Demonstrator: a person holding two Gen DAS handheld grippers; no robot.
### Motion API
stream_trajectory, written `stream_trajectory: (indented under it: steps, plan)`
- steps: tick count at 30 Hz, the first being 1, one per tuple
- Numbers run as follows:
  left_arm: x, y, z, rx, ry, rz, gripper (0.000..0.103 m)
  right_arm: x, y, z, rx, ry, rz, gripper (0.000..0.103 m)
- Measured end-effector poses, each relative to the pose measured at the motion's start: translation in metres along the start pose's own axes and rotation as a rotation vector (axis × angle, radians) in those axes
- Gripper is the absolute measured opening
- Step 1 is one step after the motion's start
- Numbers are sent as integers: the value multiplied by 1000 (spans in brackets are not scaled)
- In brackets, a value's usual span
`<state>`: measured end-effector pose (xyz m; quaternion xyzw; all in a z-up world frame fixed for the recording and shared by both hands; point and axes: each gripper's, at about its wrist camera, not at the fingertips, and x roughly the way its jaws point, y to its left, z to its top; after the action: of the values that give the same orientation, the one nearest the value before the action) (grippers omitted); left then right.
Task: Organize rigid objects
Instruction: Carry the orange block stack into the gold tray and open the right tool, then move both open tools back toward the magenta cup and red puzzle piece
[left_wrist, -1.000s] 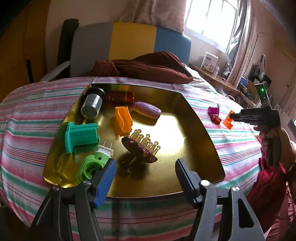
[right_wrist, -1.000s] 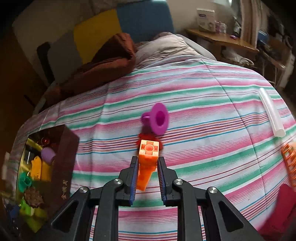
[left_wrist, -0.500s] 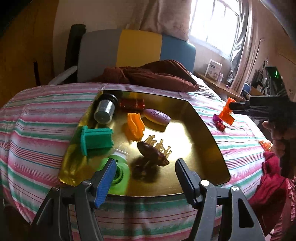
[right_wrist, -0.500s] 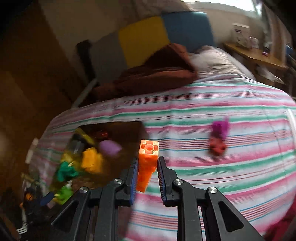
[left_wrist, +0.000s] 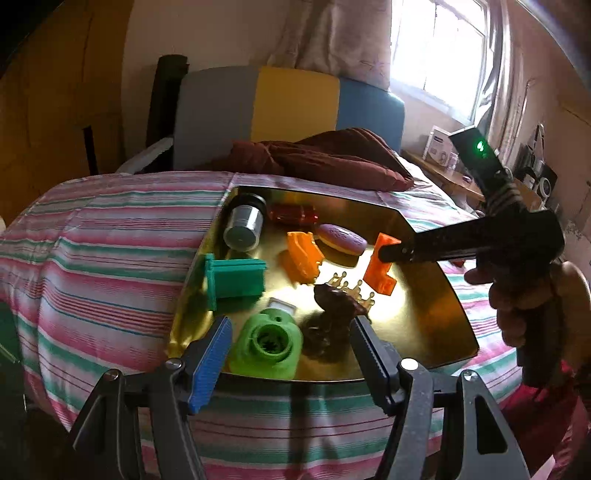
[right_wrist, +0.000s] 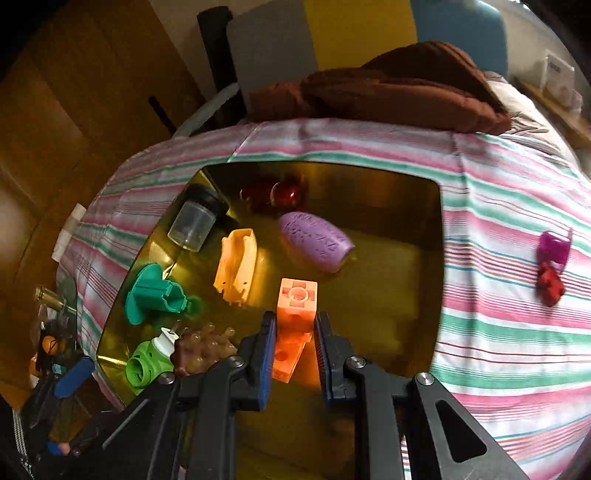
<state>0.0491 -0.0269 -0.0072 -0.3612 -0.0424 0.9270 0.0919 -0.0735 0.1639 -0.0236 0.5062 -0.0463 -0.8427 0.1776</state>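
A gold tray (left_wrist: 424, 325) (right_wrist: 399, 295) lies on the striped bed. It holds a jar (left_wrist: 244, 224), a red piece (left_wrist: 294, 214), a purple oval (left_wrist: 341, 238), an orange clip (left_wrist: 303, 254), a teal block (left_wrist: 236, 280), a green plug (left_wrist: 266, 341) and a brown comb (left_wrist: 338, 301). My right gripper (right_wrist: 294, 347) is shut on an orange block (right_wrist: 295, 325) (left_wrist: 380, 266) and holds it over the tray's middle. My left gripper (left_wrist: 290, 356) is open and empty at the tray's near edge, above the green plug.
A magenta piece (right_wrist: 552, 247) and a red piece (right_wrist: 550, 282) lie on the bedspread right of the tray. A brown cushion (left_wrist: 321, 160) lies behind the tray. A colour-blocked headboard (left_wrist: 295, 107) stands at the back.
My right gripper has carried the orange block from the bedspread leftward to above the tray. My left gripper has stayed open and drawn slightly closer to the tray.
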Motion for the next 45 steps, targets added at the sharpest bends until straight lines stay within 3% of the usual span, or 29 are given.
stream_trajectory:
  steps: [6, 8, 10, 14, 24, 31, 45]
  plan:
    - [2, 5, -1, -14, 10, 6, 67, 18, 7, 9, 10, 21, -16, 22]
    - [2, 4, -1, -11, 9, 3, 67, 20, 6, 10, 35, 16, 2, 26]
    - [2, 3, -1, -9, 9, 3, 67, 19, 1, 12, 70, 6, -14, 38]
    - [1, 3, -3, -11, 11, 4, 67, 11, -10, 12, 121, -25, -7, 40]
    - [3, -8, -5, 7, 26, -28, 67, -29, -25, -2, 58, -105, -73, 47]
    - [0, -30, -7, 52, 33, -141, 67, -53, -69, -13, 114, -116, -145, 52]
    - [6, -86, -4, 183, 89, -174, 67, -73, -177, -38, 255, -77, -291, 56]
